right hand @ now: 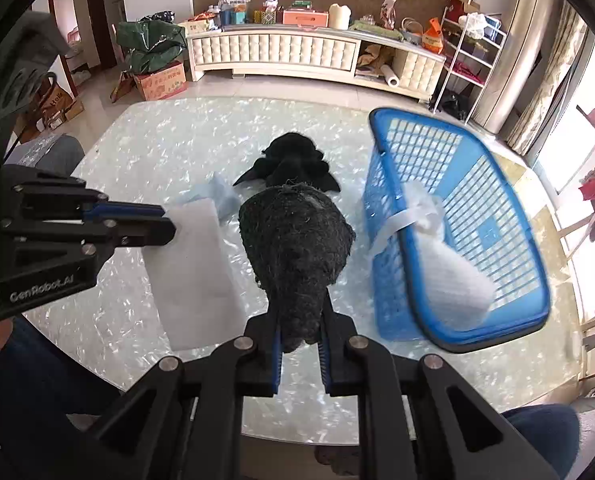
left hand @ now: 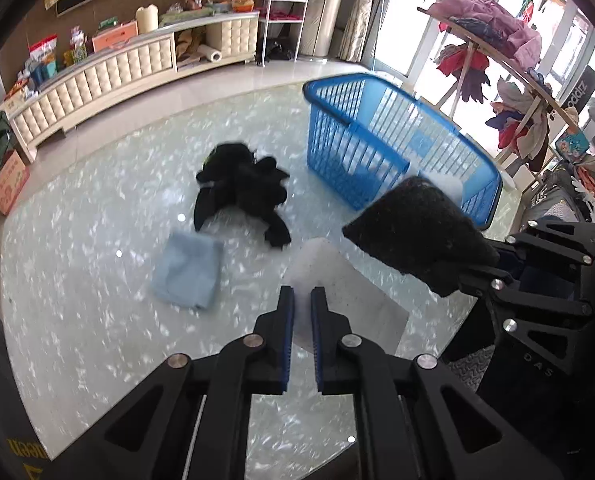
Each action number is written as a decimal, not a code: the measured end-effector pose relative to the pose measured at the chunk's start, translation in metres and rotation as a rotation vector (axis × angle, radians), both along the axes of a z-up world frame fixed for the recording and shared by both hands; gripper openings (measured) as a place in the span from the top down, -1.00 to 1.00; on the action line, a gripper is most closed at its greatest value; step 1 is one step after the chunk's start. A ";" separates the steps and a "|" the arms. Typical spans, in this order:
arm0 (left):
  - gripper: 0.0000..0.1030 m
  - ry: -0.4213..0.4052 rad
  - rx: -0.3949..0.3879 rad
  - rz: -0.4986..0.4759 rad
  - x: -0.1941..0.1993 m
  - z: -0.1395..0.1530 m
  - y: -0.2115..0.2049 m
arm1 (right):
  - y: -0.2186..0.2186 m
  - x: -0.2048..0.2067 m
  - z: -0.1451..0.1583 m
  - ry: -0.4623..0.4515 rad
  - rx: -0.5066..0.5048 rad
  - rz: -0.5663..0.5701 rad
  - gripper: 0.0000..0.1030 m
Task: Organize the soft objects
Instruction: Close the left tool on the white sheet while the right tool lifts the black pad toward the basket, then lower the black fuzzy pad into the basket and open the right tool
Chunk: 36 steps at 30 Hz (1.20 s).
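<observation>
My right gripper (right hand: pixel 300 332) is shut on a dark grey fuzzy cloth (right hand: pixel 297 248) and holds it above the glass table, left of the blue basket (right hand: pixel 381 208). The cloth also shows in the left wrist view (left hand: pixel 413 228). My left gripper (left hand: pixel 302 308) is shut on the edge of a white foam sheet (left hand: pixel 337 280), which lies on the table (right hand: pixel 201 272). A white soft item (right hand: pixel 449 264) lies in the basket. A black plush toy (left hand: pixel 241 184) and a folded light blue cloth (left hand: pixel 189 270) lie on the table.
The blue basket (left hand: pixel 361 120) stands at the table's right side. The round glass table (left hand: pixel 77 320) ends near a cream sideboard (left hand: pixel 117 68). A clothes rack (left hand: pixel 497 40) stands at the right by the window. Cardboard boxes (right hand: pixel 161 80) sit on the floor.
</observation>
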State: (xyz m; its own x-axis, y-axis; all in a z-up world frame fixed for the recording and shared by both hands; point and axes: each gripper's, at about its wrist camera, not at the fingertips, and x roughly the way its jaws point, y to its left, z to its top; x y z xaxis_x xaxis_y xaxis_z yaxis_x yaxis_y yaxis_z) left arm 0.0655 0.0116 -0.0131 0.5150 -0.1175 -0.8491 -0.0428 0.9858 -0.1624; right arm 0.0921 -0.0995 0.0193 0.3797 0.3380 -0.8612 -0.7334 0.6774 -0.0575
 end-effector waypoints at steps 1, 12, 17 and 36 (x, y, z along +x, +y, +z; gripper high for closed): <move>0.86 -0.008 0.006 -0.002 0.003 0.005 -0.002 | -0.002 0.002 0.003 -0.004 0.002 -0.001 0.74; 0.85 -0.091 0.004 -0.024 0.039 0.035 -0.016 | -0.021 0.022 0.018 -0.039 -0.008 -0.021 0.74; 0.85 -0.116 -0.013 -0.031 0.053 0.043 -0.021 | -0.034 0.030 0.023 -0.042 -0.016 -0.044 0.74; 0.85 -0.074 -0.019 -0.017 0.063 0.028 -0.022 | -0.055 0.082 -0.007 -0.012 -0.114 -0.175 0.73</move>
State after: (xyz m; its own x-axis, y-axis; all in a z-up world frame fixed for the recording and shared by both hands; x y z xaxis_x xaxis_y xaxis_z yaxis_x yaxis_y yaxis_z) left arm 0.1290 -0.0100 0.0148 0.5741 -0.1421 -0.8064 -0.0135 0.9831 -0.1828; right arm 0.1744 -0.1548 0.0123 0.4344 0.1664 -0.8852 -0.6043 0.7826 -0.1494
